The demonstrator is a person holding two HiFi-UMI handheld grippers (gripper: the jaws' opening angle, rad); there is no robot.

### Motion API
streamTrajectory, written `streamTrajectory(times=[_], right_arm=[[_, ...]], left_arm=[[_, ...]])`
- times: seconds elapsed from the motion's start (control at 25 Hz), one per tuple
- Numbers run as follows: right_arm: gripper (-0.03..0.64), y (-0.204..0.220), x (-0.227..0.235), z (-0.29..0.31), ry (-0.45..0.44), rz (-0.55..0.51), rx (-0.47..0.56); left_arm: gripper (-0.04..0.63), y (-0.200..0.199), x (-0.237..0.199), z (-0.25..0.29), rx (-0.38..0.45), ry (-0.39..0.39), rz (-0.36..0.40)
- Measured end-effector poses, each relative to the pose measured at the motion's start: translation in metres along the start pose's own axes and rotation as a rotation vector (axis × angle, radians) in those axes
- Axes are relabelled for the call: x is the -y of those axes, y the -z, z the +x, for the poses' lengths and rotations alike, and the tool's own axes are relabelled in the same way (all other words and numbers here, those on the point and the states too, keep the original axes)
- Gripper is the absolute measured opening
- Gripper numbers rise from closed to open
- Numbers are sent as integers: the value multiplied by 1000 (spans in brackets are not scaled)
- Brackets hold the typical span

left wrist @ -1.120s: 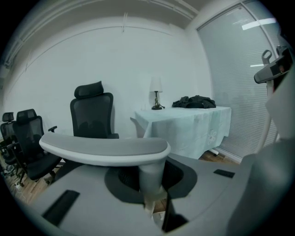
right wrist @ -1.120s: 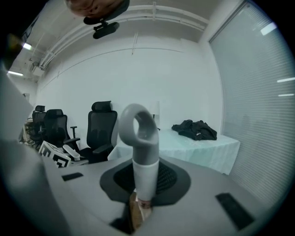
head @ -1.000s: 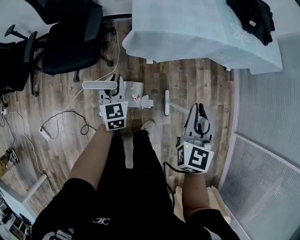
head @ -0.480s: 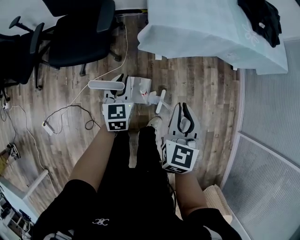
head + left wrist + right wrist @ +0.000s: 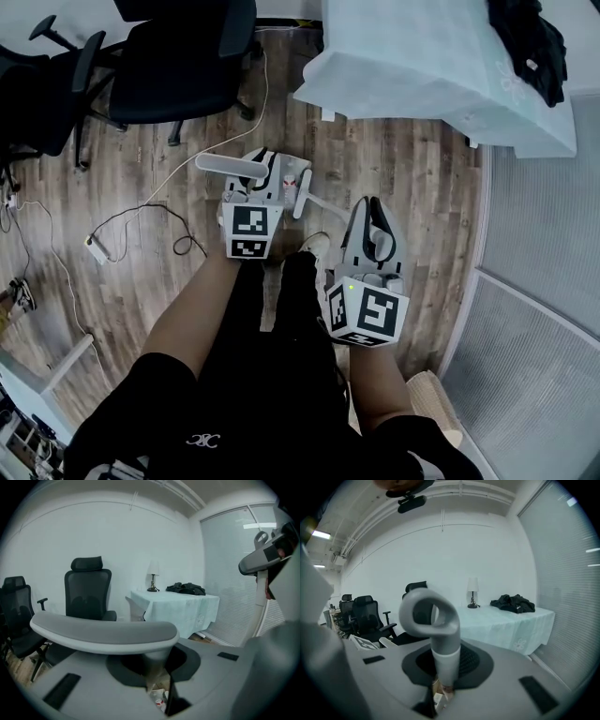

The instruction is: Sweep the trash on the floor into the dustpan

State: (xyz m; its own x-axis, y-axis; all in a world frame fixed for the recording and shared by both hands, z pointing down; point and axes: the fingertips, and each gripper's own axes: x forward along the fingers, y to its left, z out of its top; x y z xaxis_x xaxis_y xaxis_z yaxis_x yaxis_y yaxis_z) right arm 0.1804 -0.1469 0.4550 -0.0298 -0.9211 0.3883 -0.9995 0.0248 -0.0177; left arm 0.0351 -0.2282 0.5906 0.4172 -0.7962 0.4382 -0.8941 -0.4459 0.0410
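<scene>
The left claw (image 5: 251, 192) is clamped on the wide grey handle (image 5: 228, 165) of a white dustpan (image 5: 277, 169), which sits low over the wood floor (image 5: 150, 187) in front of the person's shoe (image 5: 314, 246). In the left gripper view that handle (image 5: 103, 634) lies crosswise over the claw (image 5: 150, 667), both jaws pressed to its stem. The trash (image 5: 292, 184) (crumpled white scraps with a bit of red) lies in the dustpan's tray, and shows again through the gap beneath the jaws in the left gripper view (image 5: 159, 700). The right claw (image 5: 372, 220) is closed round the handle of a small white broom (image 5: 302, 195), whose head is just beside the dustpan's right edge; whether the two touch cannot be told. In the right gripper view the broom's grey handle (image 5: 433, 620), ending in a loop, rises upright from between the jaws of the claw (image 5: 440, 686), held tight. Beyond the dustpan stands a desk (image 5: 422, 66) under a pale cloth, with a dark garment (image 5: 530, 37) heaped on it and a small lamp (image 5: 153, 576) at its far end. Black office chairs (image 5: 178, 66) stand to the left, and a thin cable (image 5: 141, 220) loops over the floor near them.
</scene>
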Motion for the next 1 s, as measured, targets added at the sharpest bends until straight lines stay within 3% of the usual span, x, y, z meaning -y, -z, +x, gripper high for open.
streamTrajectory(times=[0.52, 1.0], right_arm=[[51, -48, 59, -44, 92, -6, 55], [51, -55, 76, -66, 131, -72, 53]], left_arm=[[60, -5, -23, -7, -38, -13, -53], [60, -74, -13, -67, -43, -8, 3]])
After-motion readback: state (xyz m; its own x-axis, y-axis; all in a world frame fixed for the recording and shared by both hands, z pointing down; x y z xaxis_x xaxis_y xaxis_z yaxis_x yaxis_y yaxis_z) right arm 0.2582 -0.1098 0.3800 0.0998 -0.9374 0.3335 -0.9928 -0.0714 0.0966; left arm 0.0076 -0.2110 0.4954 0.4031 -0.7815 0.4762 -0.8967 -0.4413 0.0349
